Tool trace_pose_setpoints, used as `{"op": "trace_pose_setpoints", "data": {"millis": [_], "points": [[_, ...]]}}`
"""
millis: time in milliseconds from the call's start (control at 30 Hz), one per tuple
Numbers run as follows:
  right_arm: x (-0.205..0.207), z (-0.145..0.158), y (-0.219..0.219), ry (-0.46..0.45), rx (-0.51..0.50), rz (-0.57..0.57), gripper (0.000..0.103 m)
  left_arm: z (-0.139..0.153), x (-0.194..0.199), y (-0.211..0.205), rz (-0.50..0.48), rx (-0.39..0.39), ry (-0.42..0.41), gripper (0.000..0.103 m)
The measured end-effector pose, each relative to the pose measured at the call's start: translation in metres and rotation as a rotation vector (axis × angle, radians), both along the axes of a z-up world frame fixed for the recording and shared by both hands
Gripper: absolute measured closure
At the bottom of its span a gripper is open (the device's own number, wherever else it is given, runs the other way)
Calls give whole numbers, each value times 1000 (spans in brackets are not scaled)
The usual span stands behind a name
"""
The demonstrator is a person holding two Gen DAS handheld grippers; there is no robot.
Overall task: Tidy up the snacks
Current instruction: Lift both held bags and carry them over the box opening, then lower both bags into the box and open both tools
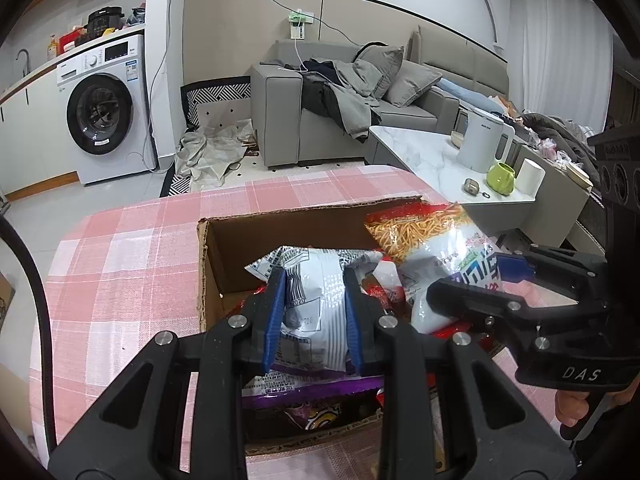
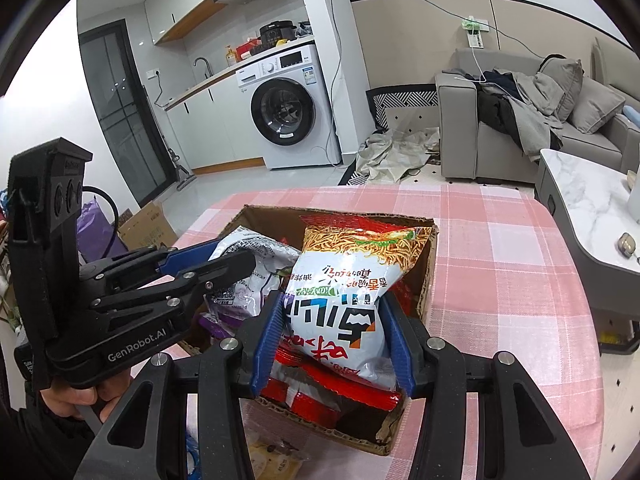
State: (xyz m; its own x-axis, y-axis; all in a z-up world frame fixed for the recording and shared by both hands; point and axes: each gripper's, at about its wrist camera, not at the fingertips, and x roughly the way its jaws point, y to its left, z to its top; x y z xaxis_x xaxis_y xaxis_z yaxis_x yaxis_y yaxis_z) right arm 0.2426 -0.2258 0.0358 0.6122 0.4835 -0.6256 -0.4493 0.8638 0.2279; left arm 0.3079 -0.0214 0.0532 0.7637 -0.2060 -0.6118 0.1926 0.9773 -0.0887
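An open cardboard box [image 1: 224, 256] [image 2: 428, 276] stands on the pink checked tablecloth with several snack packs inside. My left gripper [image 1: 314, 280] [image 2: 224, 258] is shut on a white and grey snack bag [image 1: 312, 308] [image 2: 248, 252], held over the box's left half. My right gripper [image 2: 334, 308] [image 1: 476, 276] is shut on a white and red noodle snack bag [image 2: 340, 300] [image 1: 432, 248], held over the box's right half. Red packs [image 2: 320, 396] and a purple pack [image 1: 304, 392] lie below in the box.
The pink checked table [image 1: 120, 264] [image 2: 500, 264] has a marble side table [image 1: 424, 156] beyond its right edge, with a white kettle [image 1: 484, 140], a green mug [image 1: 500, 178] and a paper roll [image 1: 530, 176]. A yellow pack [image 2: 272, 460] lies before the box. Behind are a sofa [image 1: 320, 120] and a washing machine [image 1: 108, 112].
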Motion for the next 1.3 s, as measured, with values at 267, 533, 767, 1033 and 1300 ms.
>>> {"op": "trace_pose_setpoints", "data": {"millis": [267, 533, 767, 1033, 1300], "points": [[6, -8, 6, 3, -26, 4, 54, -11, 6, -6, 9, 38, 9, 78], [10, -14, 17, -15, -67, -4, 54, -23, 6, -2, 19, 33, 19, 77], [17, -15, 23, -21, -81, -18, 54, -25, 6, 7, 37, 9, 32, 77], [-3, 2, 12, -71, -59, -19, 29, -11, -6, 15, 44, -8, 28, 44], [-21, 8, -8, -53, -55, -62, 1, 11, -44, 13, 48, -7, -30, 18]]}}
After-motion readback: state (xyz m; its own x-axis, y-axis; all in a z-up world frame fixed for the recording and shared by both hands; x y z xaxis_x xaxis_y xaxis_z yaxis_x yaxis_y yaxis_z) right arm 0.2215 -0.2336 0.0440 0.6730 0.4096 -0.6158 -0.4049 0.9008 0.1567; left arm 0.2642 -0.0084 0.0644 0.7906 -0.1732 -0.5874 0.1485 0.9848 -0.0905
